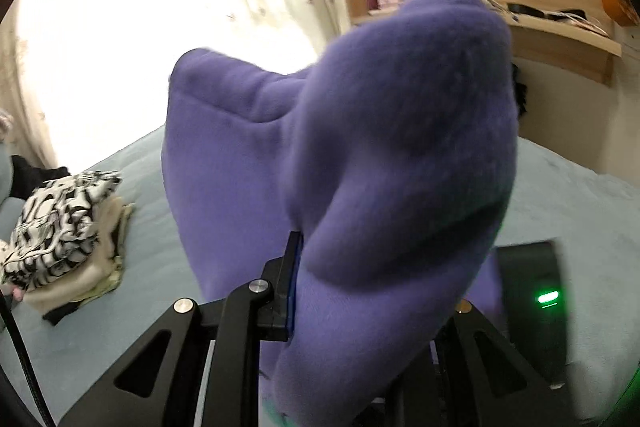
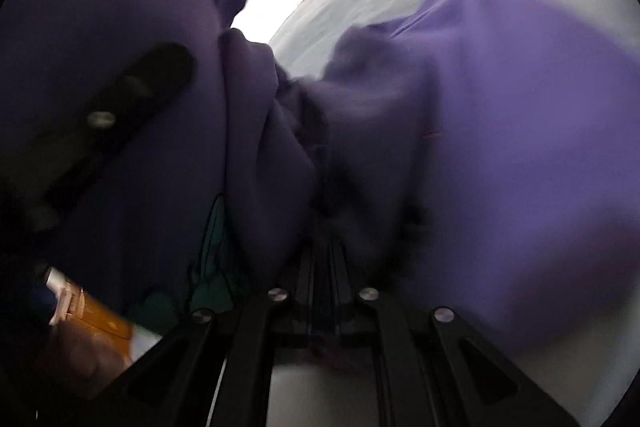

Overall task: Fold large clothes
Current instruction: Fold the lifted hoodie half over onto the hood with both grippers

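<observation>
The soft fleece garment [image 1: 392, 147] is solid purple, darker in shadow. It hangs over a pale grey-blue bed cover [image 1: 580, 195]. The folded cloth on top of the stack [image 1: 56, 223] is black-and-white patterned, above cream layers. The wooden shelves [image 1: 560, 31] are light tan

The left gripper [image 1: 372, 291] is lifted above the bed, jaws spread with purple fabric bunched between them. The right gripper [image 2: 322, 247] is clamped tight on gathered cloth.

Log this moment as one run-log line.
stage: lifting | left gripper: shut on purple garment | right gripper: shut on purple garment | folded pile: on bed
</observation>
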The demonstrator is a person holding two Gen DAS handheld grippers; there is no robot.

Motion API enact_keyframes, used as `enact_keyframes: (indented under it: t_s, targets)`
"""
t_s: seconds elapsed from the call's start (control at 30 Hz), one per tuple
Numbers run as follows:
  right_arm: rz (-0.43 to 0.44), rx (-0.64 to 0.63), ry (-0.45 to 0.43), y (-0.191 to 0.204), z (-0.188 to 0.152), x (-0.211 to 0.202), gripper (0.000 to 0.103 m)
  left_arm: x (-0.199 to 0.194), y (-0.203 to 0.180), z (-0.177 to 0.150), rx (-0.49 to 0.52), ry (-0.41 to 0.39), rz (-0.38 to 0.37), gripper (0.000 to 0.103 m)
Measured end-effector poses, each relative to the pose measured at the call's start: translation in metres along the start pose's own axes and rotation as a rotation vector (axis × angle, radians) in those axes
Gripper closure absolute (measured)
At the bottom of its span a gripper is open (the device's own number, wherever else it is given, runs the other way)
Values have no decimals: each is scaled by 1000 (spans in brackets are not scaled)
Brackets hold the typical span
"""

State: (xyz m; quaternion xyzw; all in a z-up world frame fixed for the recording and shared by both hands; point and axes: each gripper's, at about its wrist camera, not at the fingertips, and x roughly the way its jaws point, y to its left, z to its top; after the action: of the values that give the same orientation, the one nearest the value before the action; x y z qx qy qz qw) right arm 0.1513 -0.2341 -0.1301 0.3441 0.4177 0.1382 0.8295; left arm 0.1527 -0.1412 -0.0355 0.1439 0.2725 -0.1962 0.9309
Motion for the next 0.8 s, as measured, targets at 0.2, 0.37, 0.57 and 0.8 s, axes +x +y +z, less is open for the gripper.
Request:
enact_keyframes:
  t_s: [0.2, 0.37, 0.57, 0.8]
  targets:
    - [-224, -5, -148, -36, 9, -82, 97, 24, -39, -4, 44, 82, -35, 86]
    - [-310, 57, -226, -68, 17, -116, 97, 45, -72, -11, 109, 138, -56, 86]
    - [-304, 115, -222, -76, 16, -111, 97, 55, -106, -31, 255, 150, -5, 85]
    - [-298, 129, -208, -86, 17, -119, 97, 58, -128, -49, 361, 139, 34, 84]
